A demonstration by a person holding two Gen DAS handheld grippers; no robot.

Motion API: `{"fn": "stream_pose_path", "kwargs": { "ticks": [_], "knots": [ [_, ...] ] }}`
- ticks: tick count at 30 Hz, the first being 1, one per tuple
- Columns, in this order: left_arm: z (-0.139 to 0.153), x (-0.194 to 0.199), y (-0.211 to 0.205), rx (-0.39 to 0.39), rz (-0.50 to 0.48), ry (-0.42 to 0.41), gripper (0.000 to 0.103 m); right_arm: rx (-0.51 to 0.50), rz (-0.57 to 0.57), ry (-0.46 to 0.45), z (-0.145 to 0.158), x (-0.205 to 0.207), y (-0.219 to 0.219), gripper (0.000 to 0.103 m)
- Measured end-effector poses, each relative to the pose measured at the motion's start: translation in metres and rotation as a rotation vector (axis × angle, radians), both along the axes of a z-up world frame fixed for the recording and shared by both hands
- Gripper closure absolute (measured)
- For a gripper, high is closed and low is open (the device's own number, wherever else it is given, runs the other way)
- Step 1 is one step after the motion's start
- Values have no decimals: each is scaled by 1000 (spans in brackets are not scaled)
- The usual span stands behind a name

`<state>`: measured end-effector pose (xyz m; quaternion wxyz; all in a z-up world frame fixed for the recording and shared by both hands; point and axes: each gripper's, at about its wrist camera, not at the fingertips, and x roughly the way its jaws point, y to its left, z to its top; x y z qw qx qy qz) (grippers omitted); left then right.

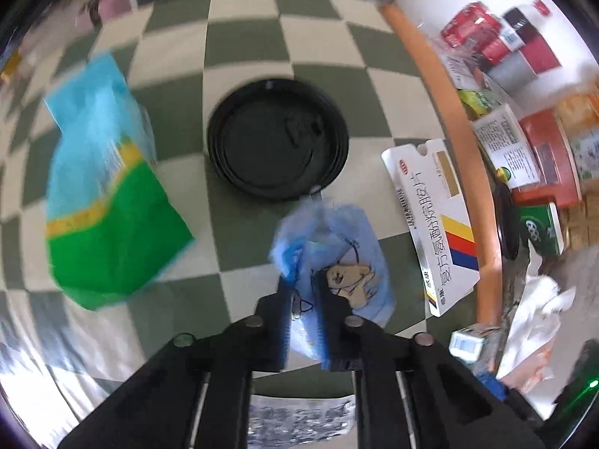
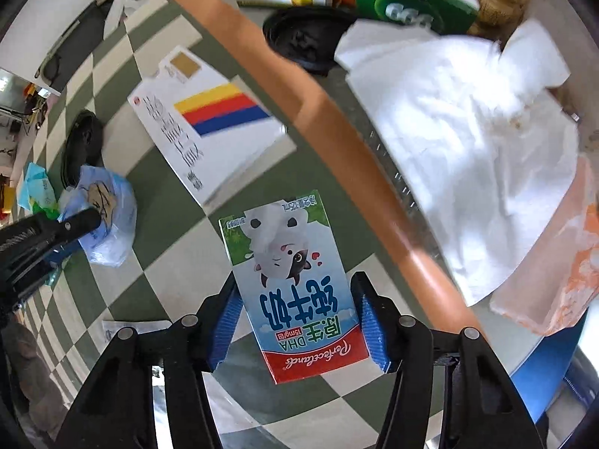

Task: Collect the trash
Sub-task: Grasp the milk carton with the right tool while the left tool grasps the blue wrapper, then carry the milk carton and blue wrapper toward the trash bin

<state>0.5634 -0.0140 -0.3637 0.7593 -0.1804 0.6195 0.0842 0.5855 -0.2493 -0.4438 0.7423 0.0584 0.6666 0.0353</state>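
My left gripper [image 1: 303,288] is shut on a crumpled blue plastic wrapper [image 1: 348,258] with a cartoon print, which lies on the green-and-white checkered mat. In the right wrist view the same wrapper [image 2: 112,220] shows at the left, with the left gripper [image 2: 88,220] pinching it. My right gripper [image 2: 297,318] points straight down over a milk carton [image 2: 292,280] with a cow picture. Its blue pads [image 2: 228,318] sit against the carton's two long sides. An orange-rimmed bin [image 1: 445,112] stands to the right of both; its rim [image 2: 337,131] runs just beside the carton.
A black round lid [image 1: 277,138], a green-and-blue bag [image 1: 101,205] and a white medicine box [image 1: 430,224] lie on the mat. The bin holds white tissue [image 2: 468,131], a green box [image 2: 408,3] and another black lid [image 2: 303,37]. Red cans [image 1: 471,26] stand beyond it.
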Motion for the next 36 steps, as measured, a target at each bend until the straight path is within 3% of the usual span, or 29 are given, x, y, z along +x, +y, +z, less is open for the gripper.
{"fn": "stream_pose_path", "kwargs": {
  "ticks": [7,15,20,28,33,36],
  "knots": [
    [53,-54,8,202,-73,-91,96,29,23,-79,34,-19,7,45],
    [93,-138,37,306,-64,-154,96,82,80,-186,98,-79,31,46],
    [112,-225,62,324,-4,-182,96,104,113,-238,123,-137,50,46],
    [122,-385,97,327,73,-217,96,138,161,-327,162,-285,84,47],
    [112,-479,115,294,97,-183,96,144,206,-310,159,-388,109,47],
    [96,-524,121,274,105,-120,96,155,230,-272,147,-445,121,47]
  ]
}}
